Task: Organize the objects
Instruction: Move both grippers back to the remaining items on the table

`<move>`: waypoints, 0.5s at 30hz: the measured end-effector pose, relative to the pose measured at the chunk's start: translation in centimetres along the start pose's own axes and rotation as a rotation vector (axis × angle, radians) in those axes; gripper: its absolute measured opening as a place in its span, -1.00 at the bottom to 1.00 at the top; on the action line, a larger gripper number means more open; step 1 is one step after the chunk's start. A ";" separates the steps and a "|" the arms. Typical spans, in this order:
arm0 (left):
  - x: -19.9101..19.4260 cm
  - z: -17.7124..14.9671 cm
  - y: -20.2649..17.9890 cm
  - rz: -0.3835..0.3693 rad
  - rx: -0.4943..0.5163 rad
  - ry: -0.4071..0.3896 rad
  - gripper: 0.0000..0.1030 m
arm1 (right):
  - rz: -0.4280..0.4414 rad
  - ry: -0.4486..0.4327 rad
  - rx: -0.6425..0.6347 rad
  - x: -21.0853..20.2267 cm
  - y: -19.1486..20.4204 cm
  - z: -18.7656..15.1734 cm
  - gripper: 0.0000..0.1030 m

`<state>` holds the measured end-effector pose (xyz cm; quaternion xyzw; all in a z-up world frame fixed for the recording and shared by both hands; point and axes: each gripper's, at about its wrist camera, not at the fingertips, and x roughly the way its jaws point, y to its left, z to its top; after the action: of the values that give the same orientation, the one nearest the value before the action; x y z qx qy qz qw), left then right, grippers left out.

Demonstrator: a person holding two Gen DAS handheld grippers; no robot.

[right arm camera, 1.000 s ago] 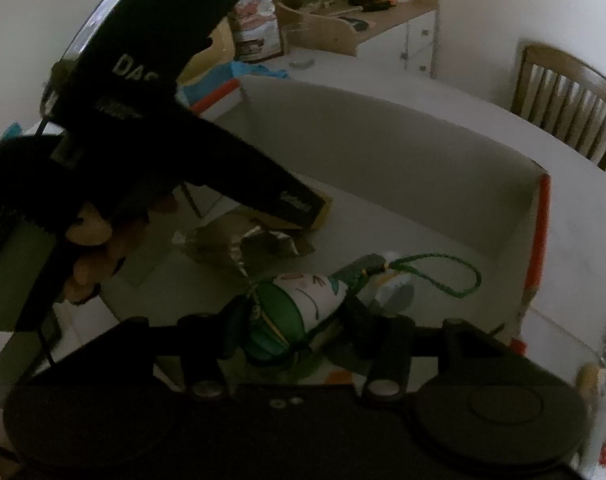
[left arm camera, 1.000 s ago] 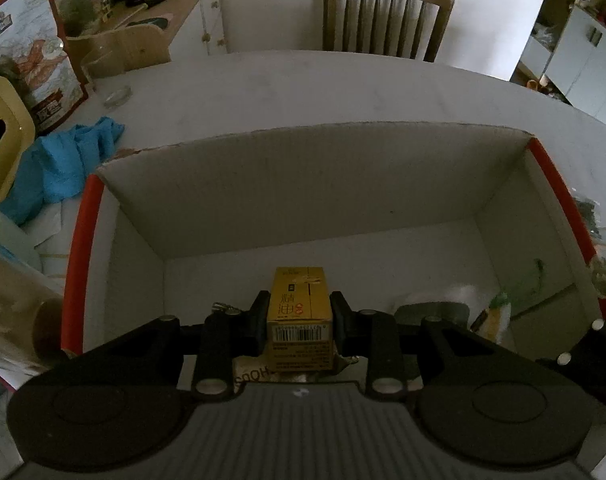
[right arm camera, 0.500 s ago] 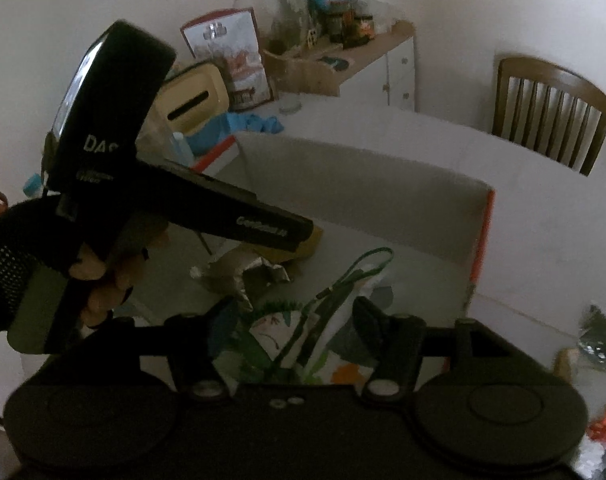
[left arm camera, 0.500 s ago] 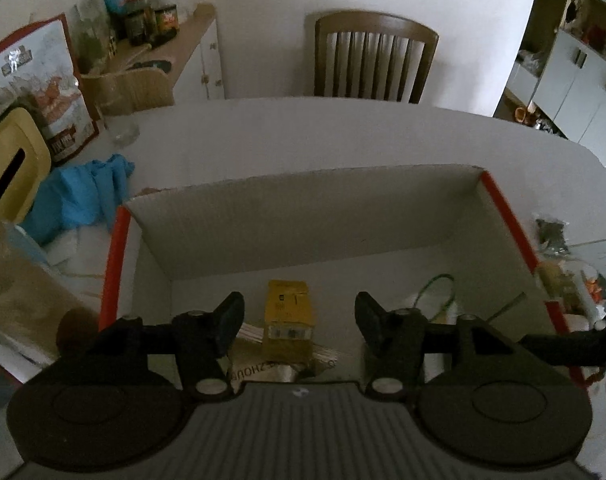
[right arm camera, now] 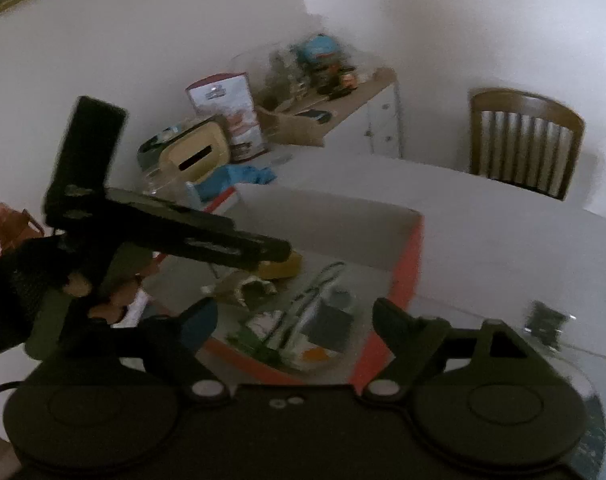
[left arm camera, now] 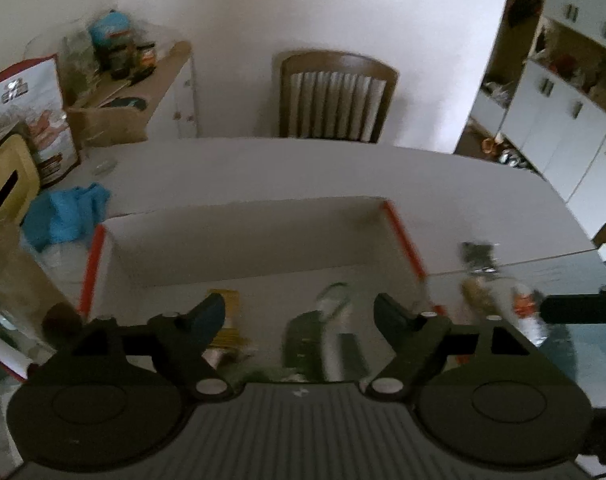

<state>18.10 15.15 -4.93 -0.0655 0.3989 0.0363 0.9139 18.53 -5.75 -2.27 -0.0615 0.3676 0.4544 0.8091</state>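
Your left claw [left arm camera: 299, 312] is spread wide with nothing between its fingers, held above the near edge of the white cardboard box [left arm camera: 243, 240] with the orange-red corner strips. Inside the box, the small yellow carton [left arm camera: 227, 320] lies on the floor toward the left, partly hidden behind your left finger; to its right sits a blurred green and white toy [left arm camera: 323, 340] with a green cord.

Your right claw [right arm camera: 295, 320] is likewise wide apart and empty, hanging over the near right corner of the same box [right arm camera: 407, 272]. From this side you see the yellow carton [right arm camera: 281, 268] tucked under the tip of the left tool, a crumpled wrapper [right arm camera: 243, 286] just beside it, and the toy with its green cord [right arm camera: 299, 320] nearer to you. Your left hand [right arm camera: 83, 288], in a dark glove, grips the left tool's handle.

The box stands on the white worktop [left arm camera: 303, 168]. A blue cloth [left arm camera: 67, 216] lies just left of it, and a wooden chair [left arm camera: 335, 100] stands at the far side
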 end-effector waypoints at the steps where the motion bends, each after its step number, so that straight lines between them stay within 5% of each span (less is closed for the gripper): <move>1: -0.3 -0.1 -0.7 -0.005 0.006 -0.007 0.59 | -0.002 -0.005 0.011 -0.5 -0.4 -0.2 0.68; 8: -1.7 -0.5 -5.7 -0.045 0.038 -0.059 0.63 | -0.042 -0.033 0.049 -4.1 -4.1 -2.6 0.86; 15: -1.5 -1.6 -11.8 -0.053 0.123 -0.083 0.65 | -0.172 -0.040 0.125 -8.5 -10.8 -5.1 0.92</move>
<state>17.31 3.22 -3.86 -0.0183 0.3600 -0.0096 0.9327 21.48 -20.08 -2.97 -0.0333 0.3721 0.3606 0.8546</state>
